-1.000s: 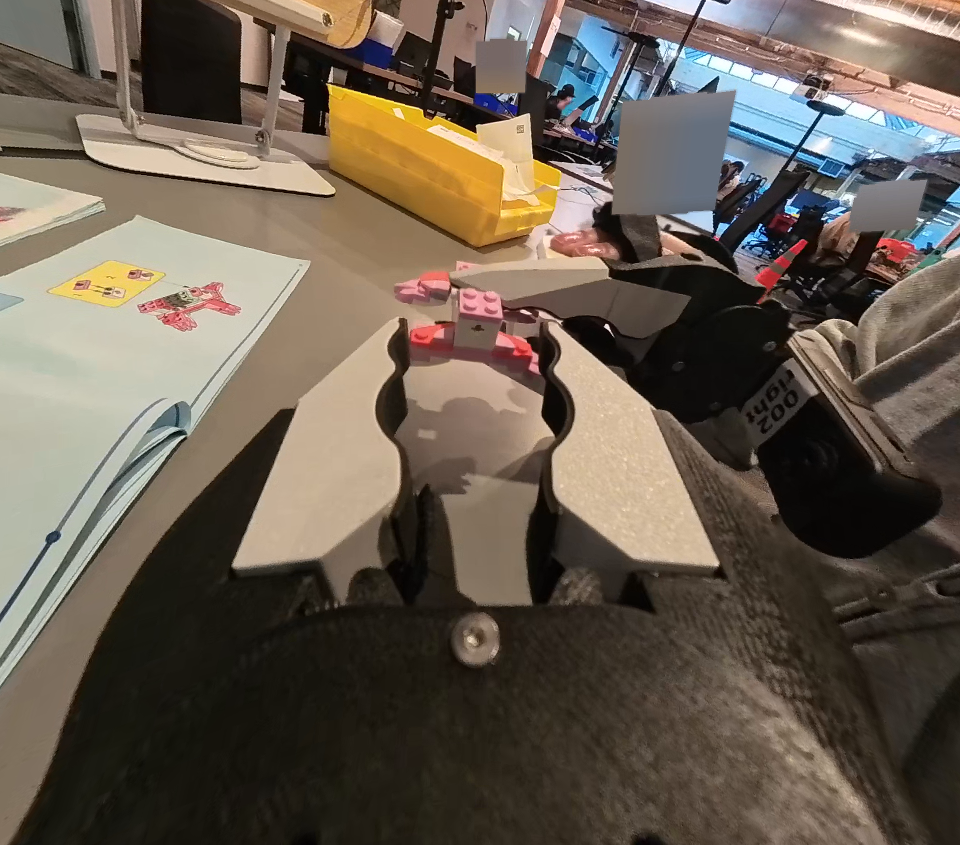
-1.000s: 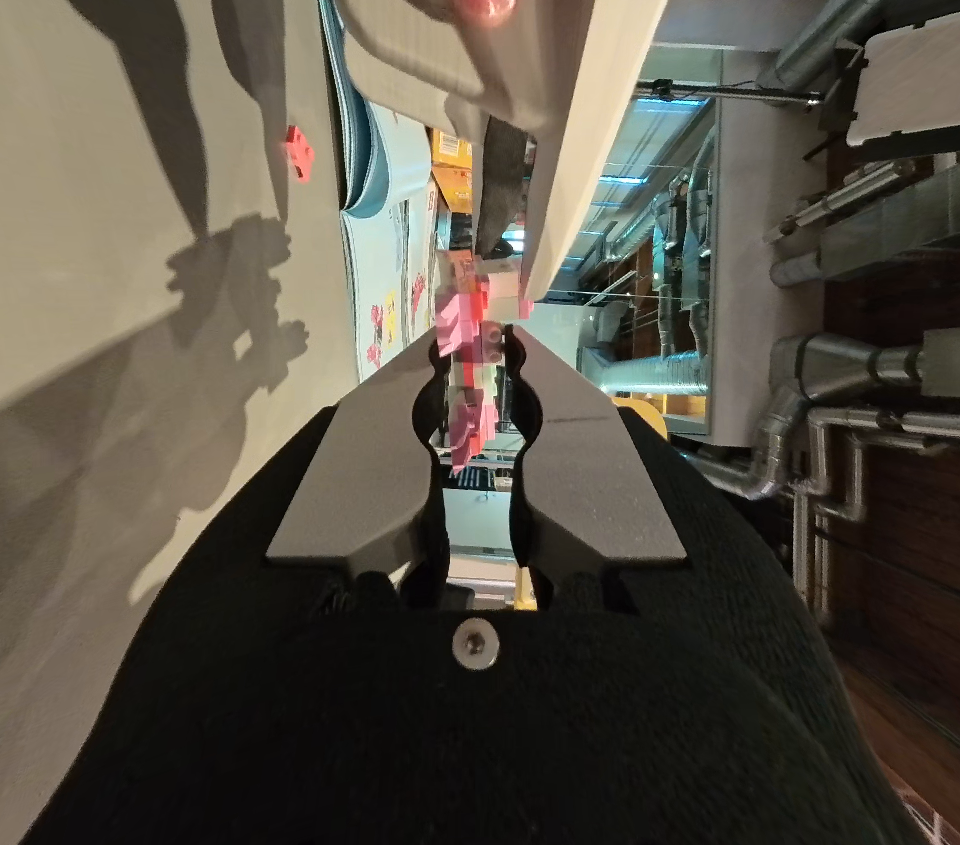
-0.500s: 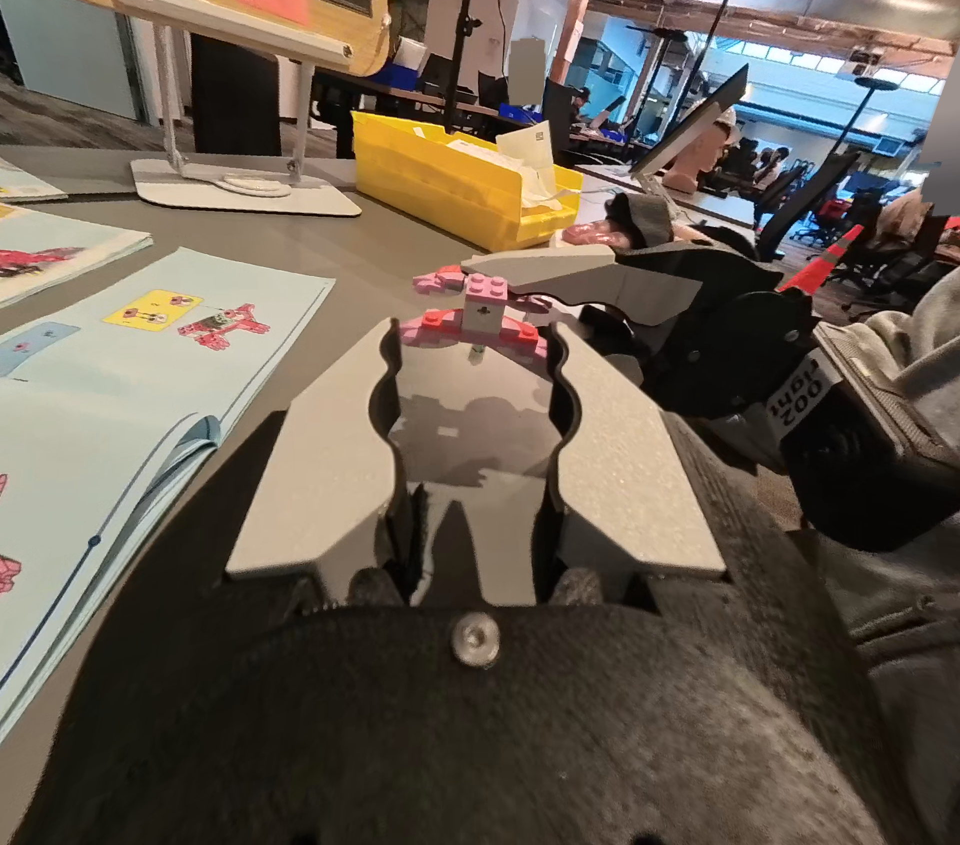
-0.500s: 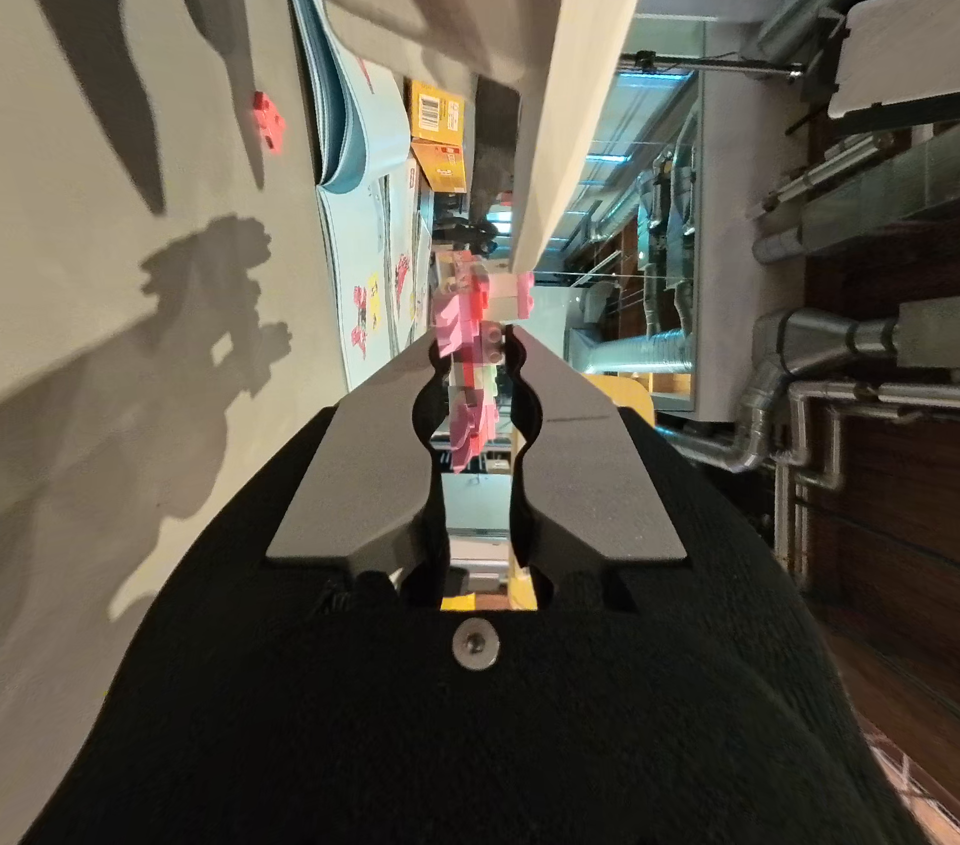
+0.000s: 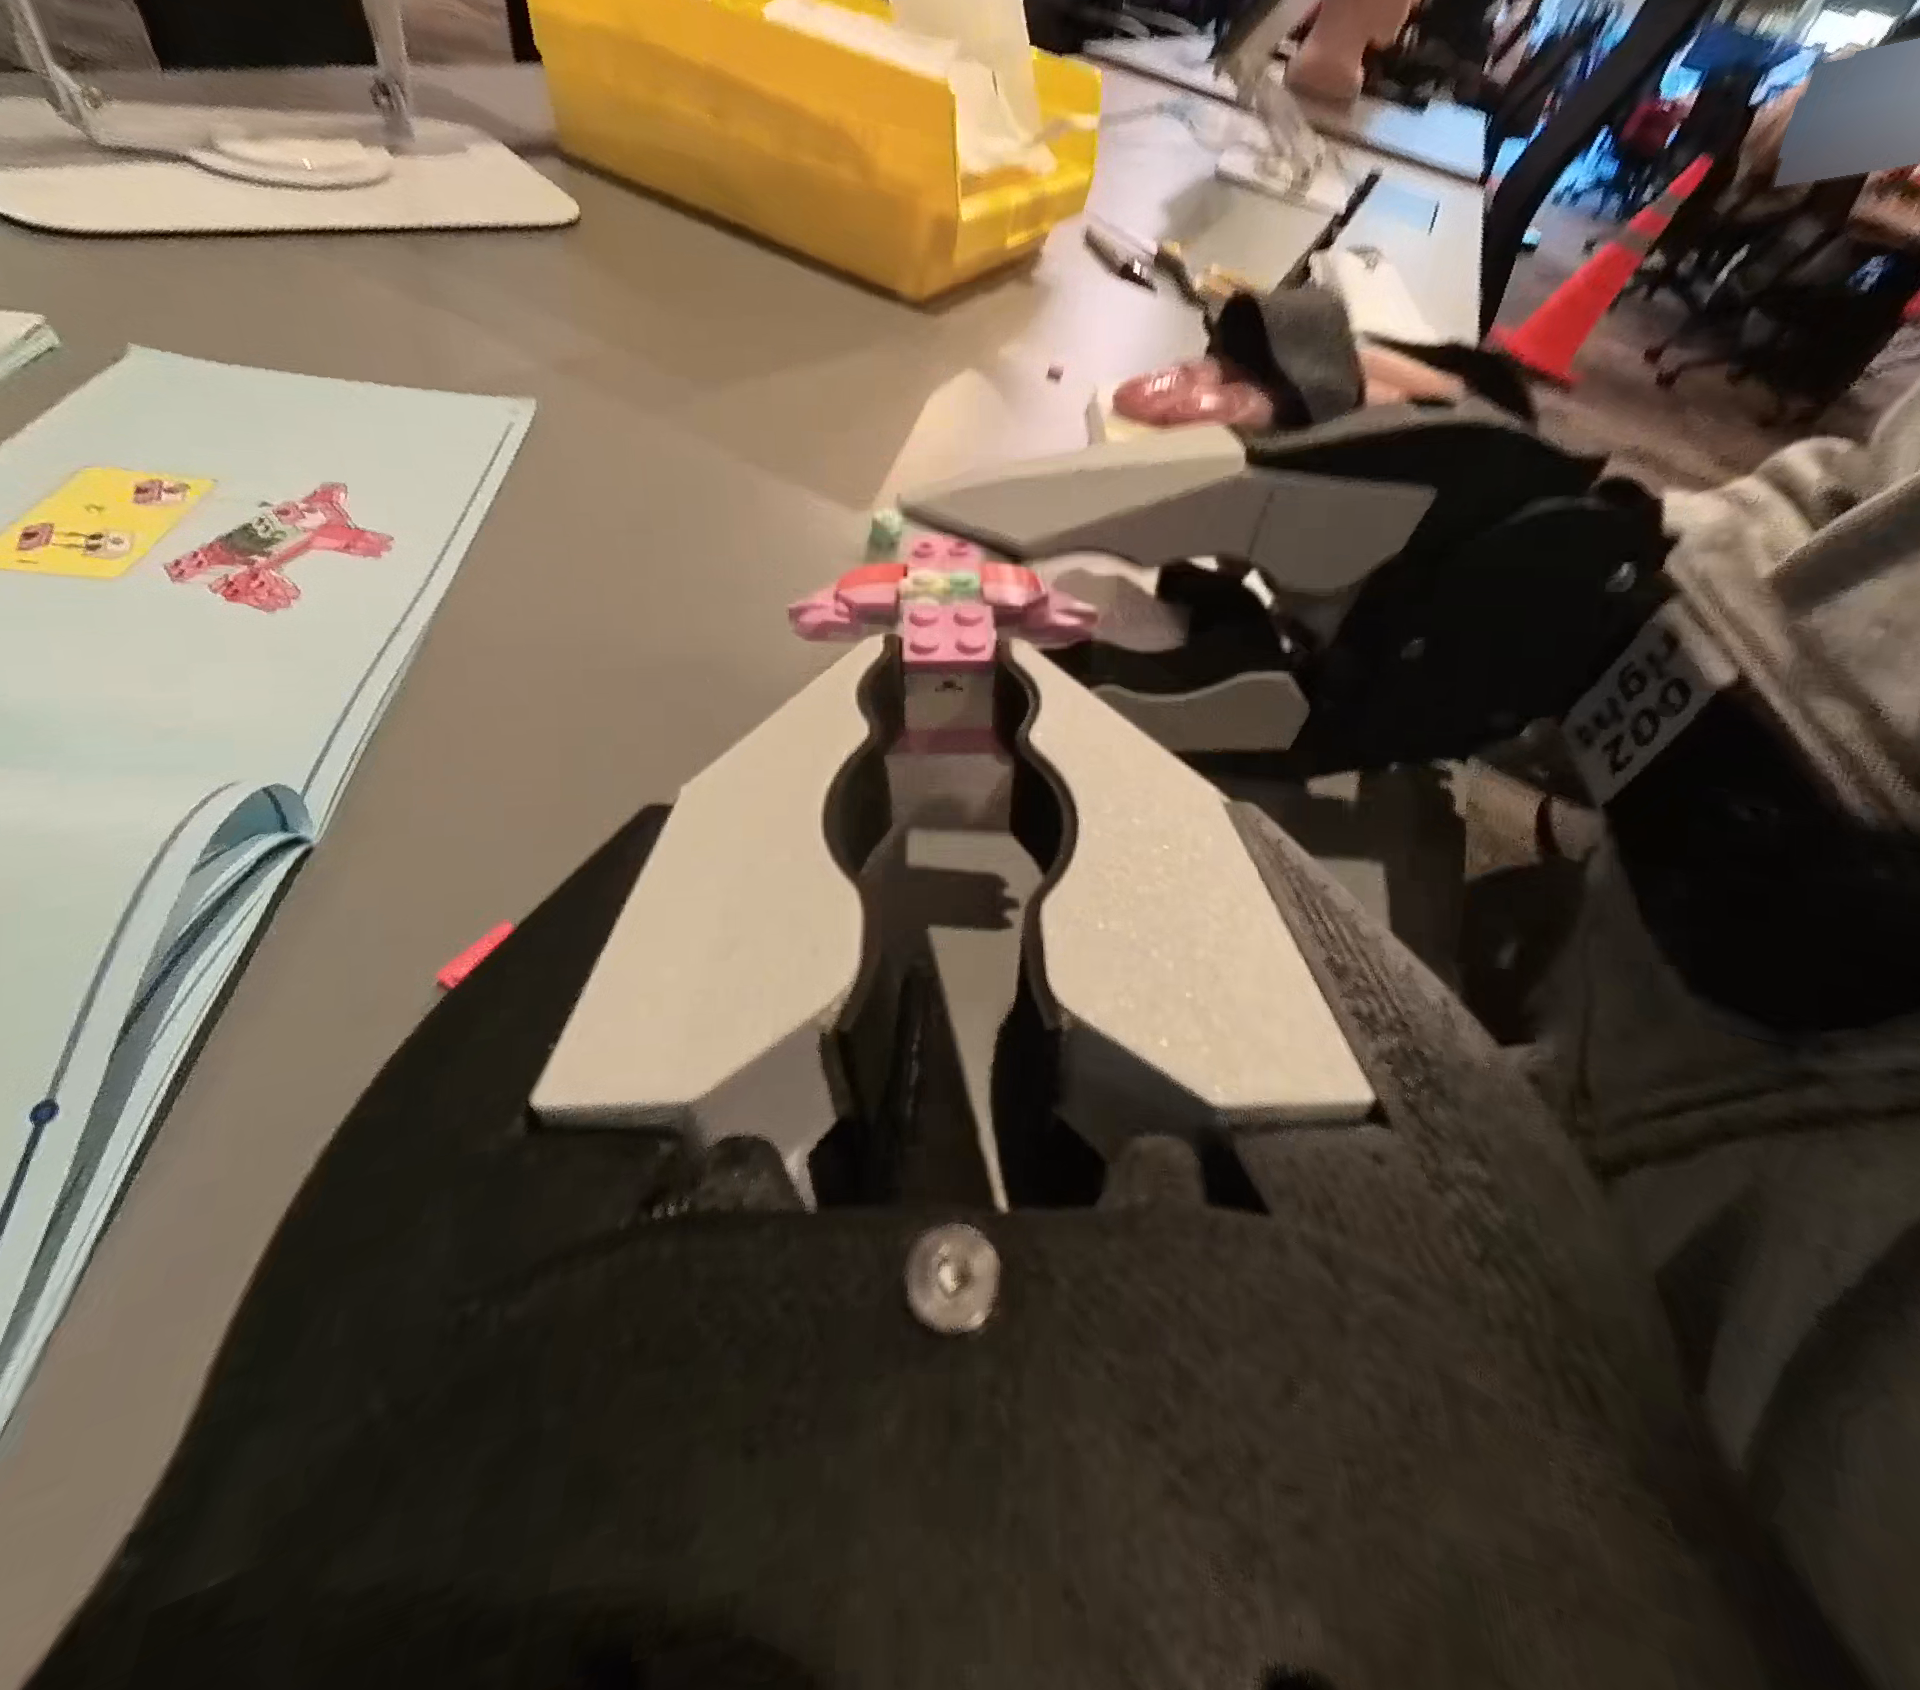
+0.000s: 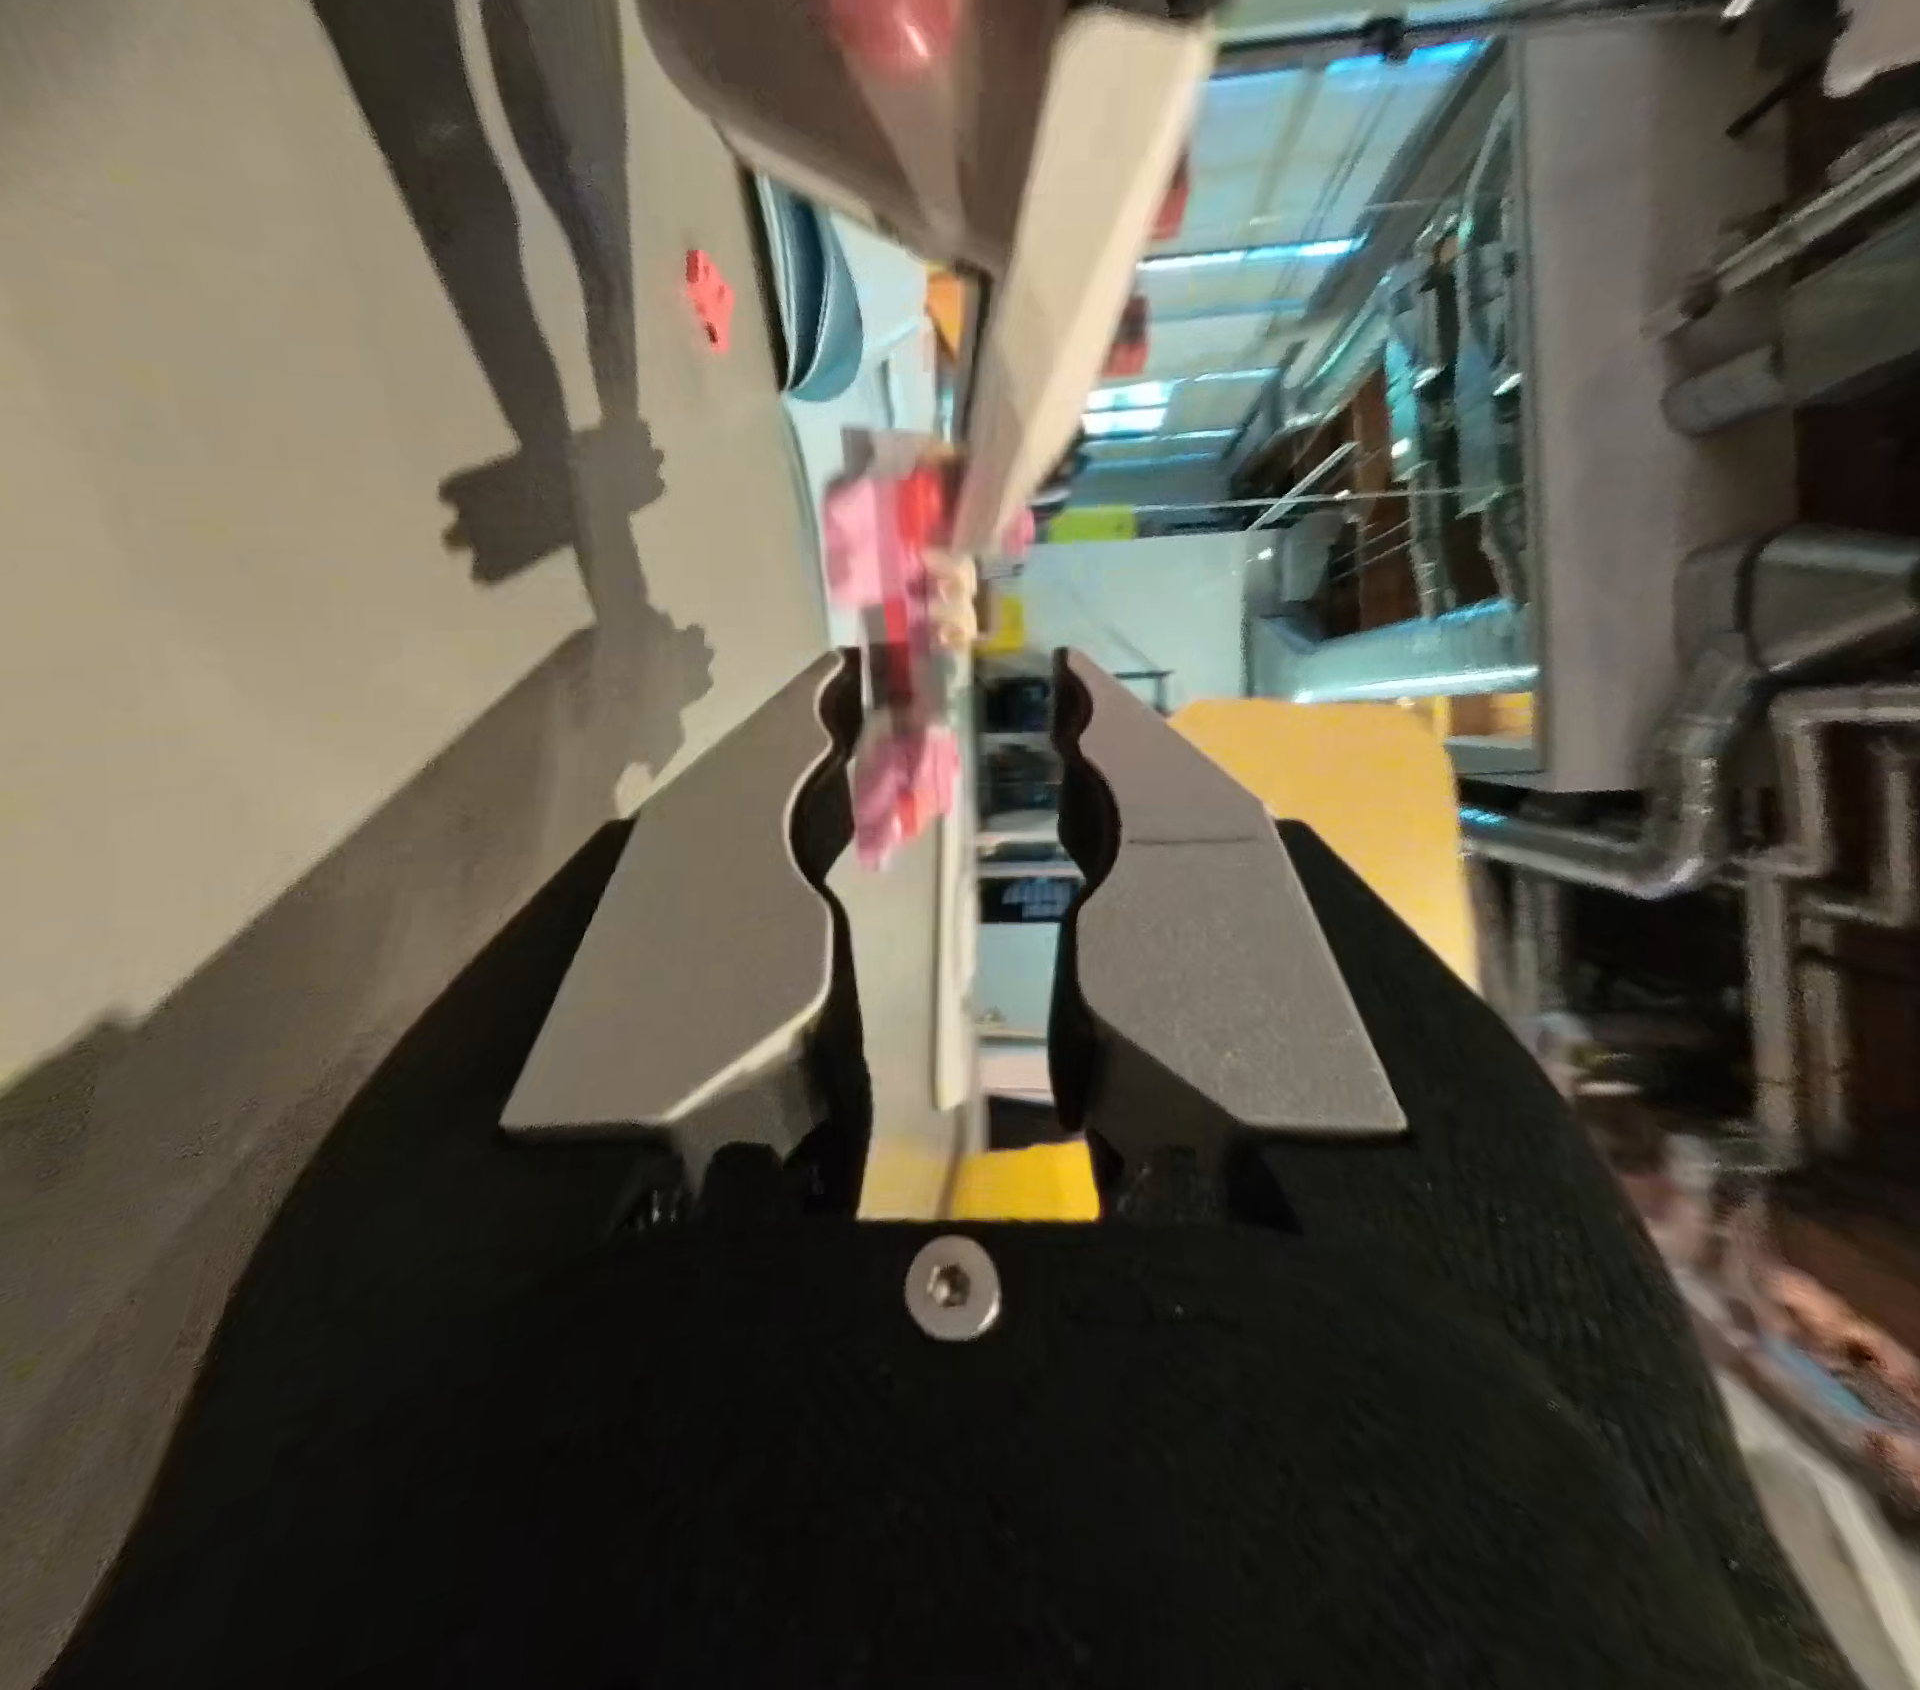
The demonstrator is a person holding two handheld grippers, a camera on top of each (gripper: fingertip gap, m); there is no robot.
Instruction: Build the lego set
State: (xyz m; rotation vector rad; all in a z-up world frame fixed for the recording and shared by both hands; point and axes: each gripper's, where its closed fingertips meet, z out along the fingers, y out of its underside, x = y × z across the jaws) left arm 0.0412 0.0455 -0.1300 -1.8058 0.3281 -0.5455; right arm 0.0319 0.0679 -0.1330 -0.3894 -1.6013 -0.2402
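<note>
The pink, red and grey lego model [image 5: 940, 601] is held above the grey table [image 5: 644, 414]. My left gripper [image 5: 945, 658] is shut on the model's pink and grey block, with both pads pressed on its sides. In the right wrist view my right gripper [image 6: 956, 664] is open. The blurred model [image 6: 894, 601] stands between its fingers, close to the left one and clear of the right one. The left gripper's pale finger [image 6: 1049, 310] reaches down to the model from above. The right gripper's upper finger [image 5: 1081, 487] shows spread from its lower one just beyond the model.
An open light blue instruction booklet [image 5: 208, 601] lies on the left. A yellow bin [image 5: 769, 102] and a white stand base [image 5: 260, 186] stand at the back. A small red piece [image 5: 475, 967] and a pale green piece [image 5: 883, 534] lie on the table. The tips of both grippers are at nearly the same place.
My left gripper has closed on the model's block. My right gripper, shut on the model before, has opened and let it go. The model has passed from right to left.
</note>
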